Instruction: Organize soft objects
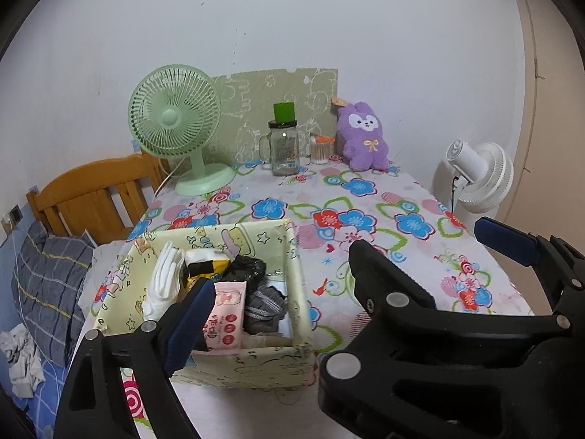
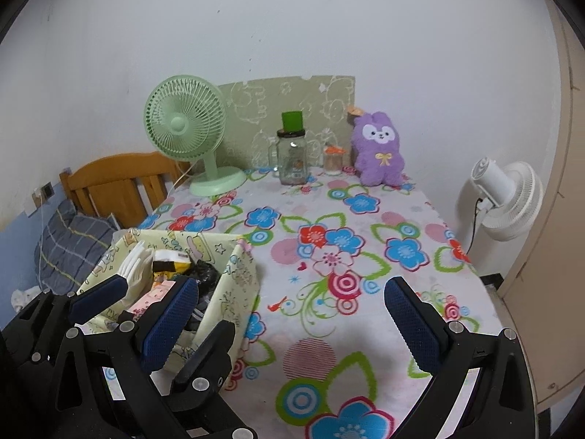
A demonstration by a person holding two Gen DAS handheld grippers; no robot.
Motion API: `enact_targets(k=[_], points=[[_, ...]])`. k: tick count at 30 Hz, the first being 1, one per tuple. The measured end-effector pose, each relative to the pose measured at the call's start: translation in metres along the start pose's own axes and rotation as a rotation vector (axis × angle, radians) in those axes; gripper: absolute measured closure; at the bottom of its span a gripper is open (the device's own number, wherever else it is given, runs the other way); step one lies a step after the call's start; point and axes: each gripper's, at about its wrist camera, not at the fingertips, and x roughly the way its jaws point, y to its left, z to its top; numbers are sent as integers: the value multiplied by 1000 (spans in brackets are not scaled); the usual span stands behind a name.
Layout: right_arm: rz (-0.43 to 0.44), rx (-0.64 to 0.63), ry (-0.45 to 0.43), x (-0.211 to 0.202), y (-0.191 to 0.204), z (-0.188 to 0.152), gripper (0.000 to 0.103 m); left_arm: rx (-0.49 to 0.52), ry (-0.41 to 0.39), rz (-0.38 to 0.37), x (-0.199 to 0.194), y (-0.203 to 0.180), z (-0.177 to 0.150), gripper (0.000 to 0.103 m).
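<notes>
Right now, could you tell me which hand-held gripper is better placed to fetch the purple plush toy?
Right, probably. The right hand-held gripper is open over bare tablecloth facing the purple plush toy; the left hand-held gripper straddles the box.

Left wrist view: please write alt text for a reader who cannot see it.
The open left gripper hovers over a fabric box holding a wipes packet and rolled socks on a flowered table. A green fan and purple plush stand behind.

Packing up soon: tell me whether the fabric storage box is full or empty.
Partly full. The fabric storage box holds white folded cloth, a pink wipes packet, a black bag and grey fabric; some room remains.
</notes>
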Motion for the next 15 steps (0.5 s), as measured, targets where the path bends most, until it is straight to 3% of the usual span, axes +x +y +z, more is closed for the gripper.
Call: enact_targets(k=[15], points=[[-31,-11,-103,-54,-13,3,0,23,-77,-20,-41,-17,2,2]])
